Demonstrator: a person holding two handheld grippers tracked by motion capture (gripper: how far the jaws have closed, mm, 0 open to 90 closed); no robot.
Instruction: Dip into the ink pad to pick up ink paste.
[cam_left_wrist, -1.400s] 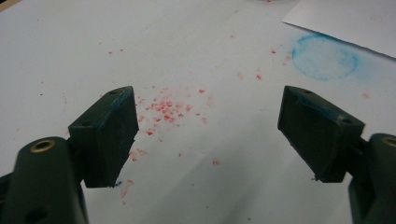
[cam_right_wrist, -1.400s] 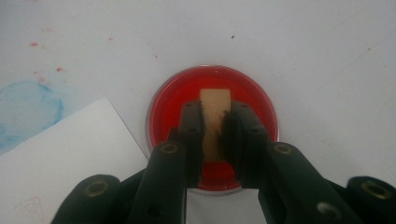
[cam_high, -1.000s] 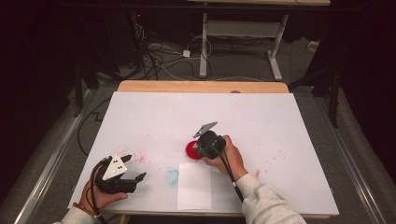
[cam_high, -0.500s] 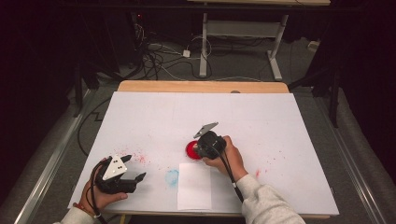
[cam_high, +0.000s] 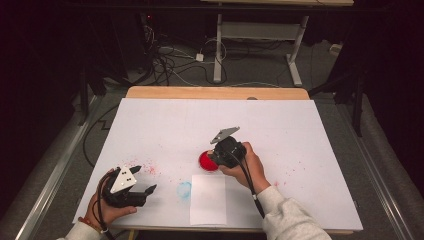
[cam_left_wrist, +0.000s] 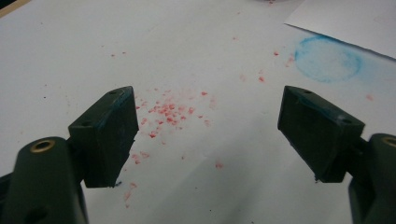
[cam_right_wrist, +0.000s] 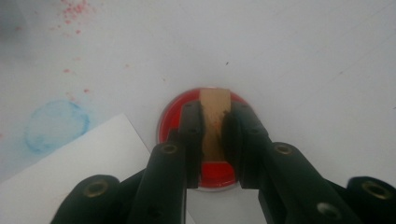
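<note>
Red round ink pad (cam_right_wrist: 212, 140), a shallow dish of bright red colour, is seen lying on the white paper-covered surface (cam_high: 300, 130), a little nearer the person than the middle, just beyond the far right corner of a plain white rectangular sheet of paper (cam_high: 208, 199). A small tan wooden block (cam_right_wrist: 214, 123), upright and narrow, is clamped between the black jaws of the right gripper (cam_right_wrist: 214, 140), and its lower end is set down within the red dish; whether it is pressed onto the ink cannot be told. In the high view the right gripper (cam_high: 227, 152) is seen directly over the ink pad (cam_high: 206, 161), held by a hand in a grey sleeve. The left gripper (cam_left_wrist: 208, 135) is held low over the surface near its near left corner, well apart from the dish, with its jaws wide apart and nothing between them; in the high view the left gripper (cam_high: 131, 189) is pointed to the right. Scattered red ink specks (cam_left_wrist: 166, 112) are seen on the surface ahead of it, and a faint round blue stamp mark (cam_left_wrist: 328, 59) is seen just beside the left edge of the white sheet.
</note>
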